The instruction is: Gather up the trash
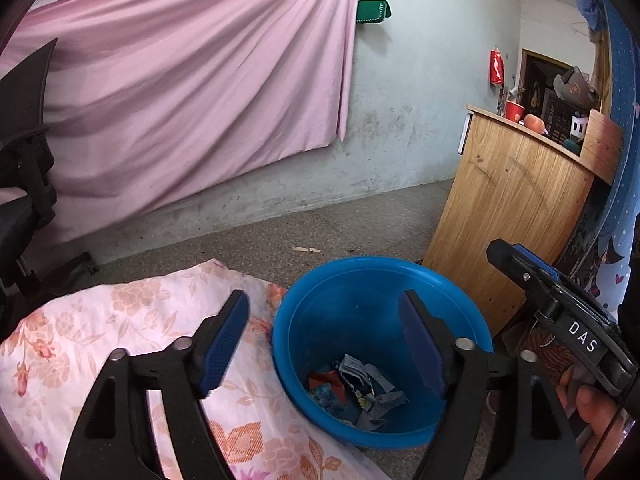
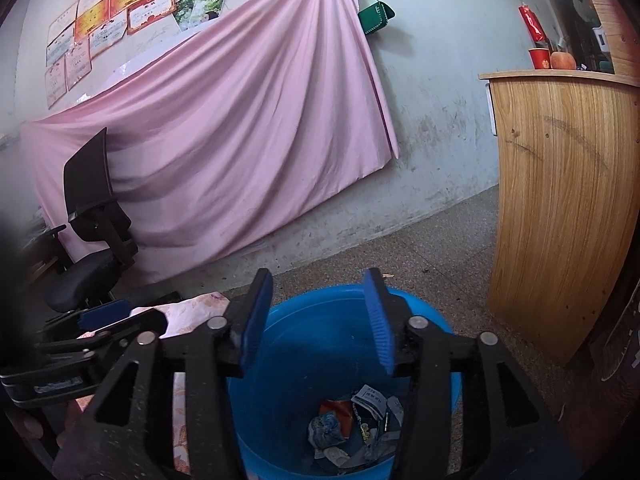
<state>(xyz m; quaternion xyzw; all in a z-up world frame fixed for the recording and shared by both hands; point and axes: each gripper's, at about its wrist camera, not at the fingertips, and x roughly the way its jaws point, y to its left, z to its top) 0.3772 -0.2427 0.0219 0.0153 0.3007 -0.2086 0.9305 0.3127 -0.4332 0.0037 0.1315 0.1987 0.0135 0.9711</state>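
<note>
A blue plastic basin (image 1: 320, 296) stands on the floor beside the bed, with crumpled wrappers and paper scraps (image 1: 356, 392) lying in its bottom. My left gripper (image 1: 324, 344) hovers open above the basin's left rim, nothing between its blue pads. The right gripper's body (image 1: 560, 312) shows at the right edge, held by a hand. From the right wrist view the same basin (image 2: 320, 304) sits directly below my right gripper (image 2: 318, 320), which is open and empty over the trash pile (image 2: 356, 424). The left gripper's body (image 2: 80, 344) shows at the left.
A floral quilt (image 1: 120, 340) covers the bed at left of the basin. A wooden cabinet (image 1: 508, 208) stands to the right, a black office chair (image 2: 92, 248) at the left, a pink cloth (image 2: 240, 120) on the wall. One small scrap (image 1: 306, 249) lies on the floor.
</note>
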